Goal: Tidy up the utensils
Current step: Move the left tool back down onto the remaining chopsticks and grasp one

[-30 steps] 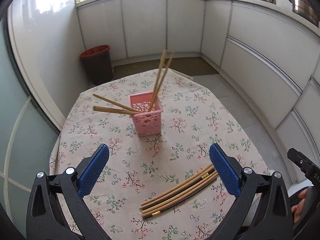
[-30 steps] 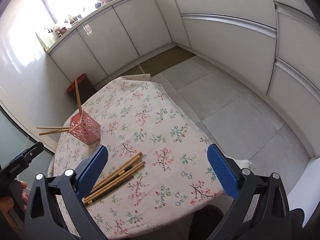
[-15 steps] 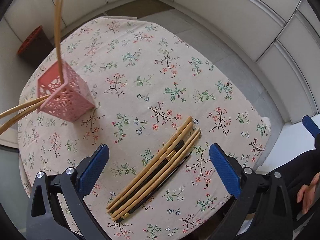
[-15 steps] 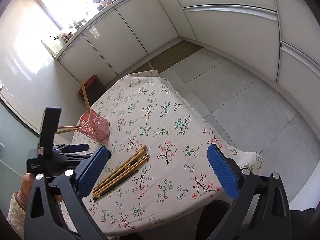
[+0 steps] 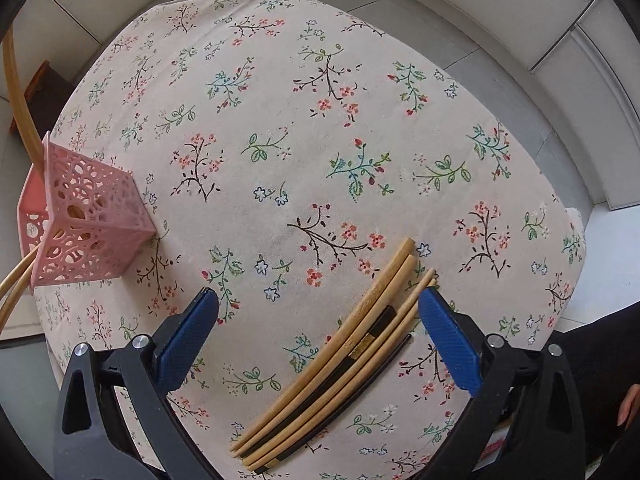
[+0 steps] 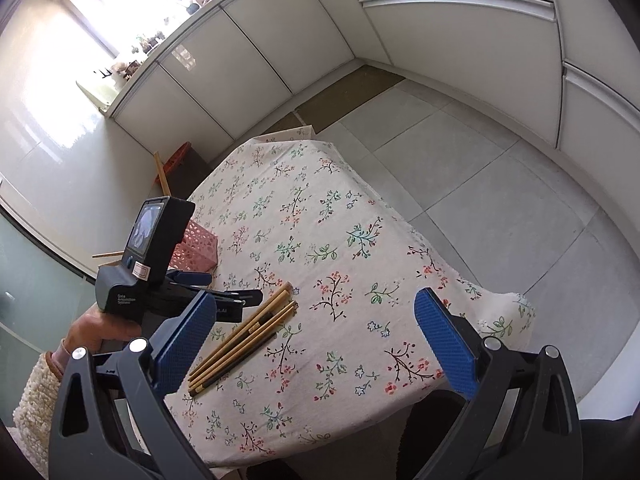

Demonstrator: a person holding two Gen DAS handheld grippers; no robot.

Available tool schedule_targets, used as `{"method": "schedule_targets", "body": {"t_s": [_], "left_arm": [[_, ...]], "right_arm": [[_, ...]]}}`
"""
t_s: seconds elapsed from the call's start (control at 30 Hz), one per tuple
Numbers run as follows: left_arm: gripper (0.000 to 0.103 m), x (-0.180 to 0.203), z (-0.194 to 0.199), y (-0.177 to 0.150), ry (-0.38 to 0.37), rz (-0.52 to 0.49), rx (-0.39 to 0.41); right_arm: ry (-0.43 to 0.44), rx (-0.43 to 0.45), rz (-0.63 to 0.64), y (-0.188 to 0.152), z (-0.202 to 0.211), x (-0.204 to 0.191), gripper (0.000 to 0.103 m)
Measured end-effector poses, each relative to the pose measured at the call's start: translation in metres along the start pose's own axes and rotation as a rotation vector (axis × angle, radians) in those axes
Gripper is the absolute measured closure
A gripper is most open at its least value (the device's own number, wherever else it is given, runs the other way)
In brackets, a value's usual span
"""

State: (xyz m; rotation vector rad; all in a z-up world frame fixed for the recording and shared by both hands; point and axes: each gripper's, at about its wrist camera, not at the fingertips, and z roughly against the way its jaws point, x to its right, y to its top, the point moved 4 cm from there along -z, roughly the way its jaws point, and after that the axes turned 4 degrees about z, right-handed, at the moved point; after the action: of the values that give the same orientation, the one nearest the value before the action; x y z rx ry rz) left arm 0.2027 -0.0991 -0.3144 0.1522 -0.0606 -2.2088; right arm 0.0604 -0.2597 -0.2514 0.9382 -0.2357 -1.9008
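Observation:
A bundle of several chopsticks point(image 5: 344, 356), bamboo and black, lies diagonally on the flowered tablecloth point(image 5: 304, 128). My left gripper point(image 5: 318, 312) is open and hovers low over the bundle, which lies between its blue pads, nearer the right one. A pink lattice holder point(image 5: 88, 224) with several bamboo chopsticks in it stands at the left. In the right wrist view my right gripper point(image 6: 314, 320) is open and empty above the table's near edge; the bundle point(image 6: 244, 336) and the left gripper's body point(image 6: 160, 280) show at its left, and the holder point(image 6: 196, 246) is partly hidden behind that body.
The small table point(image 6: 400, 264) stands on a grey tiled floor point(image 6: 500, 184) with white cabinets point(image 6: 460, 20) around. A red-rimmed bin point(image 6: 180, 156) stands beyond the table's far corner. The table edge drops off at the right.
My left gripper has dropped down and forward over the chopstick bundle, which now lies between its open pads. The right gripper has stayed nearly still.

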Motion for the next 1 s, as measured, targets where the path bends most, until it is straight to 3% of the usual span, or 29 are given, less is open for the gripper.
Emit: {"method": "schedule_targets", "body": {"t_s": [0.23,0.57,0.7,0.8,0.9,0.97,1.0], "left_arm": [[0.022,-0.001,-0.016,0.003,0.047,-0.049,-0.016],[0.023,0.01,-0.027,0.005,0.043,-0.104,-0.024],[0.033,0.015,-0.035,0.011,0.034,-0.103,-0.039],[0.048,0.01,-0.037,0.007,-0.027,-0.091,-0.035],[0.059,0.002,-0.035,0.004,-0.021,-0.076,-0.012],[0.073,-0.006,-0.033,0.002,-0.025,-0.046,0.01],[0.091,-0.013,-0.033,0.001,-0.024,-0.032,0.02]], "right_arm": [[0.006,-0.013,-0.016,0.0,-0.003,0.003,0.006],[0.002,-0.028,-0.019,-0.001,-0.006,0.002,0.006],[-0.003,-0.038,-0.018,-0.002,-0.009,0.003,0.006],[-0.007,-0.043,-0.02,-0.002,-0.011,0.003,0.006],[-0.016,-0.052,-0.019,-0.002,-0.013,0.004,0.006],[-0.03,-0.057,-0.011,-0.002,-0.016,0.003,0.006],[-0.04,-0.061,-0.006,-0.003,-0.018,0.002,0.006]]}}
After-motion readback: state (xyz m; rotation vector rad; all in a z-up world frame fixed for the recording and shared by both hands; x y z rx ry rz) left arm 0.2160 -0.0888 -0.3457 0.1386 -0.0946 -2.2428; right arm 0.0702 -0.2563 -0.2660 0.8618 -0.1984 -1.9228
